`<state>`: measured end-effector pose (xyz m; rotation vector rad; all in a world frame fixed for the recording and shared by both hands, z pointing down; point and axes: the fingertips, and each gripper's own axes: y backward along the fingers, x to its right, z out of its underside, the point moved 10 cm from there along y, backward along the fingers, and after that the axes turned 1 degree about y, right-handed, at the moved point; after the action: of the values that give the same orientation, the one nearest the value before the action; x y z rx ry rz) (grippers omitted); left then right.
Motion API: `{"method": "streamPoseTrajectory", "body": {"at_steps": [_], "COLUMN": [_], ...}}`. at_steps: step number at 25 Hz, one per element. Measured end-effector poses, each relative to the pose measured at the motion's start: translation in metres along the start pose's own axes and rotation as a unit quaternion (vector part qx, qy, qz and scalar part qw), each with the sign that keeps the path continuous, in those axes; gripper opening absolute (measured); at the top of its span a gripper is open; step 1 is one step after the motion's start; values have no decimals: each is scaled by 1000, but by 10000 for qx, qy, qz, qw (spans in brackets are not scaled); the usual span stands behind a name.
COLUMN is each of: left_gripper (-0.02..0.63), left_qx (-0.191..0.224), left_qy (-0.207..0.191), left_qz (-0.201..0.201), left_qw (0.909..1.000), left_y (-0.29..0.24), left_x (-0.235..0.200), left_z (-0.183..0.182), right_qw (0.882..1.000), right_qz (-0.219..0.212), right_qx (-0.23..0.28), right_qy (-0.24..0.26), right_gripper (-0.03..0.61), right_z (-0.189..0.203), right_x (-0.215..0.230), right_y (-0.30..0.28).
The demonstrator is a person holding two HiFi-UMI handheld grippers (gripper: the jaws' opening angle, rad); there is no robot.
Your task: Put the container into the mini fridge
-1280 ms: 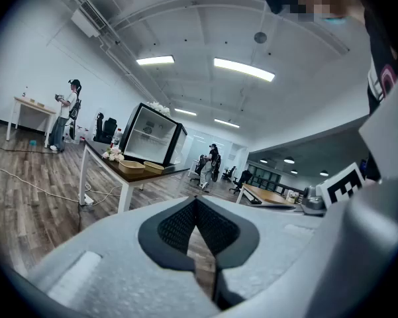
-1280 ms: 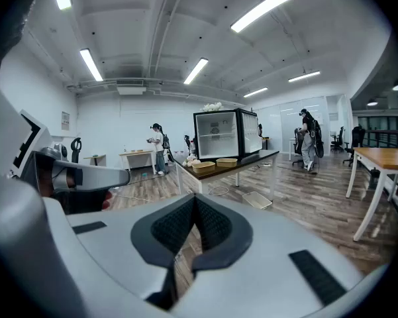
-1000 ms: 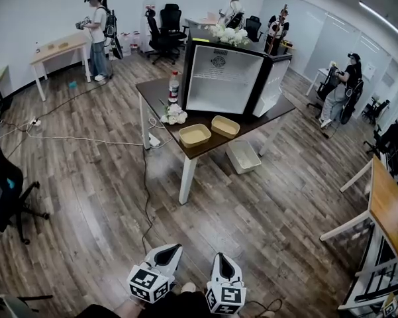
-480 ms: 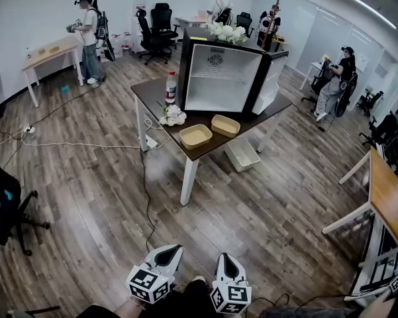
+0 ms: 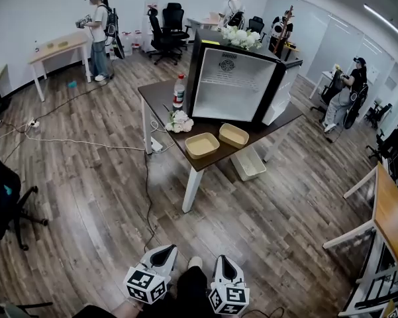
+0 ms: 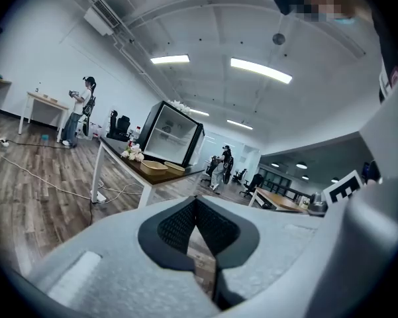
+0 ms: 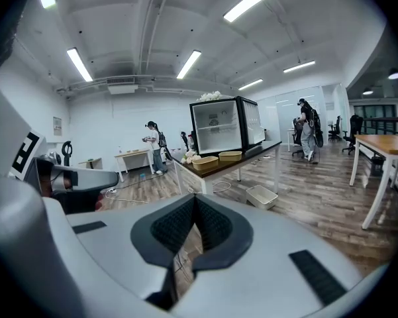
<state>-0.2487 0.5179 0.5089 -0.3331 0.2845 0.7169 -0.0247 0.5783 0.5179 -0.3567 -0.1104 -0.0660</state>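
Head view shows a dark table (image 5: 160,97) carrying a fridge (image 5: 233,85) with its door open. Two tan containers sit at the table edge before it: near container (image 5: 202,145), far container (image 5: 234,136). Low in view, well apart from the table, left gripper (image 5: 167,249) and right gripper (image 5: 224,260) are both closed tight and empty.

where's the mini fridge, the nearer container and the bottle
mini fridge (image 5: 233,85), head view, its white front
nearer container (image 5: 202,145), head view, its bare bottom
bottle (image 5: 179,93), head view, its body
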Motion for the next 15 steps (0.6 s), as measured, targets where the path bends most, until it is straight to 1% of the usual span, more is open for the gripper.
{"method": "streamPoseTrajectory", "body": {"at_steps": [2, 8, 15], "left_gripper": [8, 8, 8], "left_qx": [-14, -11, 124], "left_qy": [35, -32, -63], "left_qz": [-64, -167, -400], "left_qw": [10000, 9999, 9991], "left_y": [-15, -74, -143], "left_x": [-4, -10, -6], "left_z": [-3, -25, -47], "right_qw": [10000, 9999, 9989], "right_qz": [-56, -145, -455], "right_qx": [29, -22, -14], "right_qy": [19, 36, 77], "right_gripper": [8, 8, 8], "right_z": [-8, -35, -67], "right_x": [10, 51, 102], "right_y": [-17, -70, -127]}}
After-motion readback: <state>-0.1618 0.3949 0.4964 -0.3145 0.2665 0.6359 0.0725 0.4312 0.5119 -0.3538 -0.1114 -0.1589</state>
